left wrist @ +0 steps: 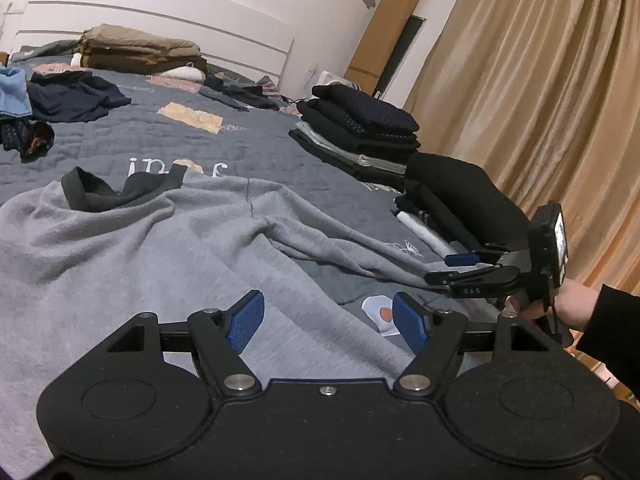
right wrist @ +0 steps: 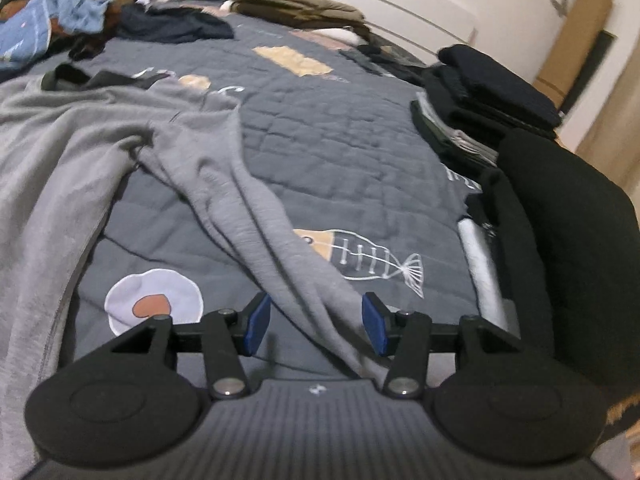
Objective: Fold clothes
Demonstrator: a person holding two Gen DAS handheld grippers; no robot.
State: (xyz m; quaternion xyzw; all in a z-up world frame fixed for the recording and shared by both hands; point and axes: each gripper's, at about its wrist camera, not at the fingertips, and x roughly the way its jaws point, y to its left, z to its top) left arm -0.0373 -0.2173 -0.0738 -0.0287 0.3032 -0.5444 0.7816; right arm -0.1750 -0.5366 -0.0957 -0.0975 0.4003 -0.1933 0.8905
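Note:
A grey sweatshirt (left wrist: 140,248) with a dark collar (left wrist: 120,192) lies spread on the grey quilted bed (left wrist: 160,132). My left gripper (left wrist: 328,322) hovers over its lower body, open, blue pads wide apart with nothing clamped. One sleeve (right wrist: 256,216) stretches right across the quilt (right wrist: 340,120). Its end runs between the blue pads of my right gripper (right wrist: 316,324), which is open around it. In the left wrist view the right gripper (left wrist: 440,268) appears at the sleeve's tip, held by a person's hand (left wrist: 572,304).
A stack of folded dark clothes (left wrist: 360,128) and a thick black folded garment (left wrist: 460,196) sit along the bed's right edge. A brown folded pile (left wrist: 136,50) lies by the headboard. Loose unfolded clothes (left wrist: 68,96) lie far left. A curtain (left wrist: 540,100) hangs right.

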